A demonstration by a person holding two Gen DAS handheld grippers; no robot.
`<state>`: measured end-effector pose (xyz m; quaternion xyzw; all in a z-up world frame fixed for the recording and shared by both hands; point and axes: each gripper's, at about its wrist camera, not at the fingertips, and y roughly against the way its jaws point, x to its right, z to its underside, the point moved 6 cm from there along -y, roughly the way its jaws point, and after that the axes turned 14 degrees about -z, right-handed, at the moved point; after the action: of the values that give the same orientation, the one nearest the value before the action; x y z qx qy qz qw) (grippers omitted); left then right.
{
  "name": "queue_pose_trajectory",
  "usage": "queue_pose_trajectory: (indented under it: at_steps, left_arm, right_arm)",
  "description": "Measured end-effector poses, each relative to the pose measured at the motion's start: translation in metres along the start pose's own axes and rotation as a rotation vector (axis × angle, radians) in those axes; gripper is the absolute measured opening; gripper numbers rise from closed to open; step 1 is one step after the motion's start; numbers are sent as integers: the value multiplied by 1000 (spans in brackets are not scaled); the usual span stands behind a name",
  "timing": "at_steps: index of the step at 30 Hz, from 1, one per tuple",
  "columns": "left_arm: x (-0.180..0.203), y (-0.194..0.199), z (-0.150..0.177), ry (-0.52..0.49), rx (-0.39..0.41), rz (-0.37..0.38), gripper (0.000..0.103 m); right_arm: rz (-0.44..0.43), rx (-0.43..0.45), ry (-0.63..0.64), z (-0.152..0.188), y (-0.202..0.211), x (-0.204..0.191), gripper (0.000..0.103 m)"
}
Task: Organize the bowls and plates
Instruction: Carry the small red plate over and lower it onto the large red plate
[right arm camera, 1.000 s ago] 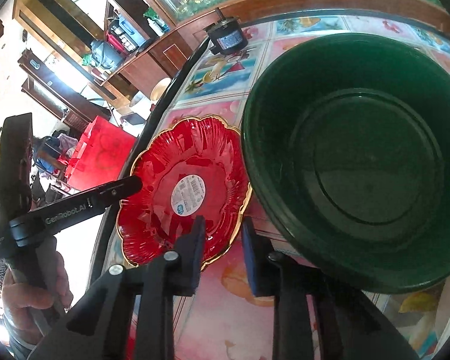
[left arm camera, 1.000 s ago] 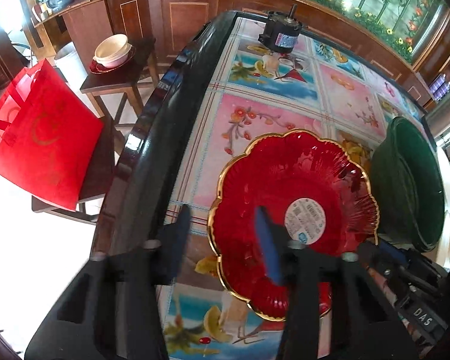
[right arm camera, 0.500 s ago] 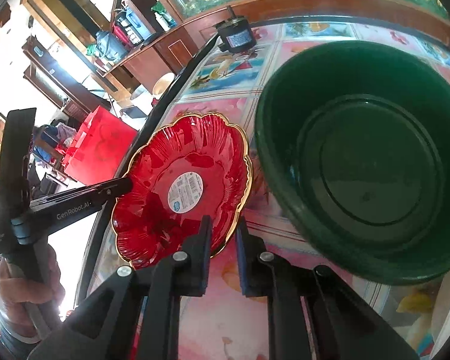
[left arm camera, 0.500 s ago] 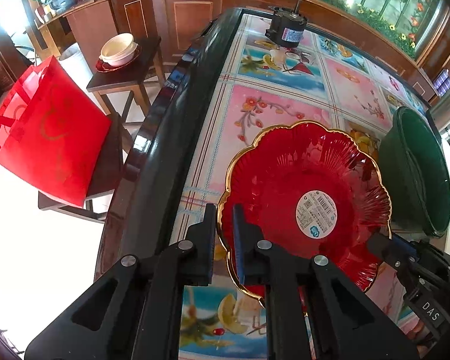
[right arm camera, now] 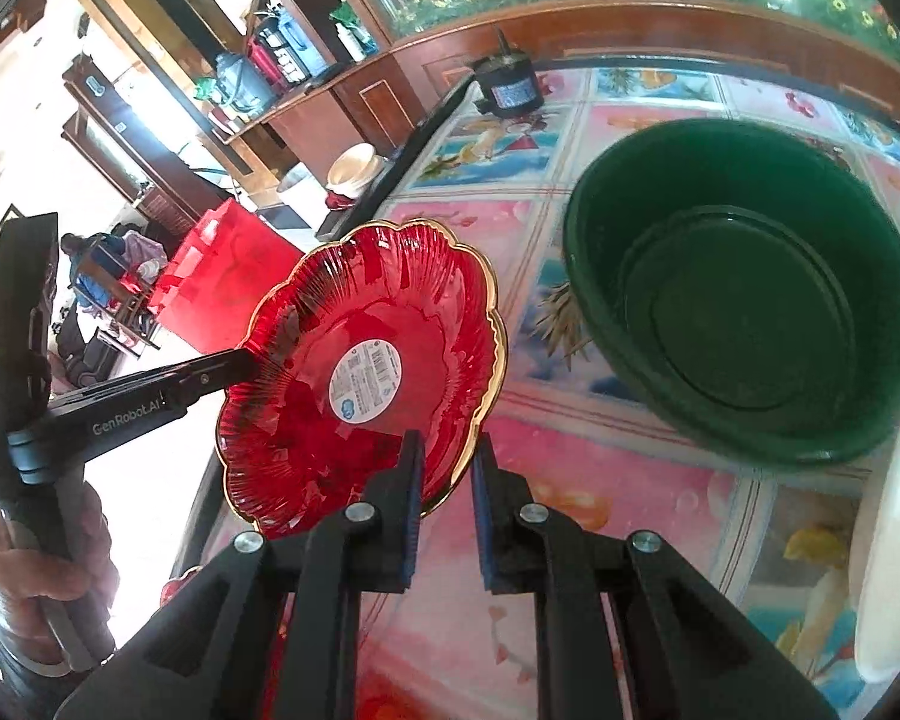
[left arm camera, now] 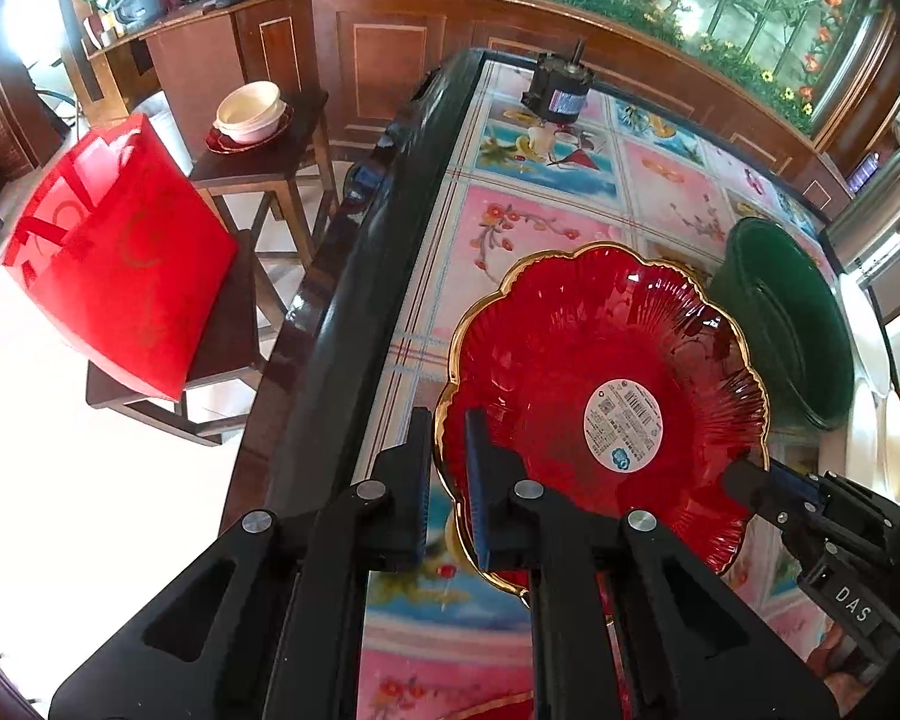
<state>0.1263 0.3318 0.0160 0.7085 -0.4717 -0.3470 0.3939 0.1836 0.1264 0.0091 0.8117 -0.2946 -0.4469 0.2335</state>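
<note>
Red plate [left arm camera: 606, 378], scalloped with a gold rim and a white barcode sticker [left arm camera: 624, 425] at its centre, sits tilted above the flowered tablecloth [left arm camera: 528, 228], gripped at two opposite edges. My left gripper [left arm camera: 447, 450] is clamped on the rim nearest the table's dark edge [left arm camera: 354, 276], one blue pad inside the plate and one outside, the gold edge running between them. My right gripper [right arm camera: 444, 474] is clenched on the opposite rim in the same way, one finger over the red inner surface and the other behind the gold edge. In the right wrist view I see the left gripper [right arm camera: 240, 366] reaching in from the left to bite the rim, with a hand [right arm camera: 42, 588] wrapped round its handle. In the left wrist view the right gripper [left arm camera: 744, 477] comes in from the lower right to the plate's edge. Just beside the plate a green bowl [right arm camera: 744, 288] stands upright on the tablecloth, apart from the plate. A small black motor [left arm camera: 555, 90] rests at the far end of the table. Off the table, a red bag [left arm camera: 114, 252] leans on a chair, and a white bowl [left arm camera: 249, 108] sits on a red dish on a wooden side table [left arm camera: 270, 150].
</note>
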Motion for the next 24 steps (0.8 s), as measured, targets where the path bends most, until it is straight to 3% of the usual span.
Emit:
queue_pose_trajectory:
  at_steps: [12, 24]
  left_arm:
    - [-14, 51, 47, 10, 74, -10, 10]
    - [-29, 91, 116, 46, 104, -3, 10]
  right_arm:
    - [-30, 18, 51, 25, 24, -30, 14]
    - [-65, 20, 104, 78, 48, -59, 16]
